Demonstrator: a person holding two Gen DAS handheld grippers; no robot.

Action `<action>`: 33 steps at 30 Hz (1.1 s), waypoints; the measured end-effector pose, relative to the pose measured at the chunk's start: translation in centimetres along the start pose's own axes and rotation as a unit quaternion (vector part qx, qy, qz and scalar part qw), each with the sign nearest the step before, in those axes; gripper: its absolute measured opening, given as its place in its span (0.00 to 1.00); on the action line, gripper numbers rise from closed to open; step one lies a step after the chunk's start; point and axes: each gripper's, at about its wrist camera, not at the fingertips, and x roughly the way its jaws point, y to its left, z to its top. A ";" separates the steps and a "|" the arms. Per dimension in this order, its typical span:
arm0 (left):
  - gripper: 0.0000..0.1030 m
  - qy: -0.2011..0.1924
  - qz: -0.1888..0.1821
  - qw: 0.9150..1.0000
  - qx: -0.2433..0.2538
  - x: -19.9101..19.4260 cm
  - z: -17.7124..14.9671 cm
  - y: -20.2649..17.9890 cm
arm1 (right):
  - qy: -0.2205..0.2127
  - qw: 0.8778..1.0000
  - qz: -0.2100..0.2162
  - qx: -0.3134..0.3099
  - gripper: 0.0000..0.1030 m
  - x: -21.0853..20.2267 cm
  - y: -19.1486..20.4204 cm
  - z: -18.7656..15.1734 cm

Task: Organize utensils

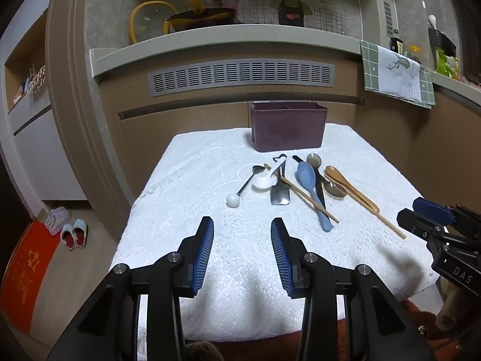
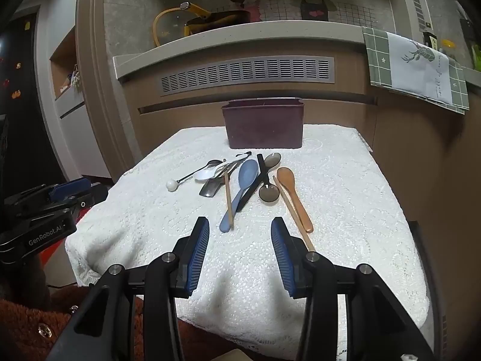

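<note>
A dark purple utensil holder [image 1: 288, 126] [image 2: 264, 124] stands at the far edge of a white towel-covered table [image 1: 186, 180] [image 2: 345, 186]. In front of it lies a pile of utensils: a blue spoon [image 1: 309, 183] [image 2: 245, 180], a brown wooden spoon [image 1: 345, 183] [image 2: 290, 186], chopsticks [image 1: 300, 192] [image 2: 228, 195], a white spoon [image 1: 264, 180] [image 2: 207, 174], a metal spatula [image 1: 279, 195], a ball-ended stirrer [image 1: 240, 192] [image 2: 180, 180] and dark spoons [image 2: 268, 192]. My left gripper [image 1: 242, 237] is open and empty over the near towel. My right gripper [image 2: 240, 237] is open and empty just short of the pile.
A kitchen counter [image 1: 225, 39] with a yellow-handled pan [image 1: 198, 15] runs behind the table. A green checked cloth [image 1: 396, 72] hangs at the right. Slippers [image 1: 72, 231] and a red mat [image 1: 27, 270] lie on the floor at the left.
</note>
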 end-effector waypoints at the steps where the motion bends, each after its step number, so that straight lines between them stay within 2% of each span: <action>1: 0.40 -0.001 -0.001 1.000 -0.001 0.1 0.1 0.0 | -0.009 1.000 0.004 0.002 0.39 -0.1 0.0 0.0; 2: 0.40 -0.013 -0.001 1.000 -0.002 -0.2 -0.1 0.1 | -0.015 1.000 0.007 0.003 0.39 -0.2 -0.1 -0.1; 4: 0.40 -0.013 -0.001 1.000 -0.001 -0.2 -0.1 0.2 | -0.016 1.000 0.007 0.001 0.39 -0.3 0.0 -0.2; 33: 0.40 -0.008 -0.003 1.000 -0.001 -0.3 0.1 -0.2 | 0.001 1.000 0.007 -0.008 0.39 0.2 0.4 -0.1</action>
